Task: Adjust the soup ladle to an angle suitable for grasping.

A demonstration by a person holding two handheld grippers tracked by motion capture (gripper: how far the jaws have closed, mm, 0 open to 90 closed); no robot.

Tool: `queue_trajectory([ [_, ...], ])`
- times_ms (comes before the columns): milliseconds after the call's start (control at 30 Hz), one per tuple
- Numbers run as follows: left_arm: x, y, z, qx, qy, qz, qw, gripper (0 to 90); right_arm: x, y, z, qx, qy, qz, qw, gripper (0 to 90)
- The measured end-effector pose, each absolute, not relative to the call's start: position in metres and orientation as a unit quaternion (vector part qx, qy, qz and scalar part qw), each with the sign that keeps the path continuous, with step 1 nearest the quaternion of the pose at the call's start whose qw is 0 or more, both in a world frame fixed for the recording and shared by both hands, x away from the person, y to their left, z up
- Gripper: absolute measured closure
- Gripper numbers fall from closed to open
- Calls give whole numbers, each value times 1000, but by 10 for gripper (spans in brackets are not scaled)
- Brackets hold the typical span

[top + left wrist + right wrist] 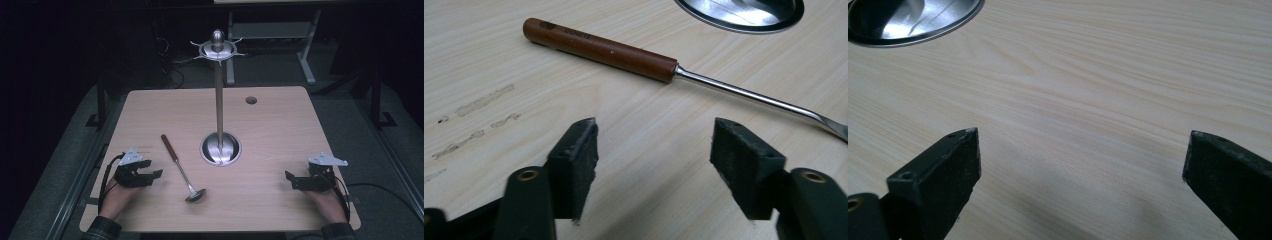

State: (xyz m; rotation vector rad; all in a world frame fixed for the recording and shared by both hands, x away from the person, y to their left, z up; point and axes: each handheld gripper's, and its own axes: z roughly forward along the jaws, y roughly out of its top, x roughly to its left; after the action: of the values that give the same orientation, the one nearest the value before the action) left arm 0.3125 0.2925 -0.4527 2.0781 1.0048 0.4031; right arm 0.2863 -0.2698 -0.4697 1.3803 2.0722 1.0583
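Table (280,125): light wood grain, round hole (251,100) near far right corner
Stand (220,148): round steel base, upright pole, hooked crown
Ladle (179,165): laid flat left of stand, brown wooden handle, steel bowl nearest
Floor (65,150): grey carpet

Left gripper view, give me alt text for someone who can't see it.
A ladle with a brown wooden handle lies on a pale wooden table, just beyond the left gripper, whose jaws are open. The shiny round base of a metal stand shows behind.
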Motion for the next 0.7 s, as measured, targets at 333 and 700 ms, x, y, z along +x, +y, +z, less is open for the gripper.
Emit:
queue_trajectory([
  [333, 327, 288, -449, 811, 409, 152, 389, 628, 287, -269, -469, 498, 745, 385, 218, 16],
  [700, 350, 283, -445, 809, 409, 145, 398, 875, 287, -268, -469, 497, 747, 387, 214, 32],
])
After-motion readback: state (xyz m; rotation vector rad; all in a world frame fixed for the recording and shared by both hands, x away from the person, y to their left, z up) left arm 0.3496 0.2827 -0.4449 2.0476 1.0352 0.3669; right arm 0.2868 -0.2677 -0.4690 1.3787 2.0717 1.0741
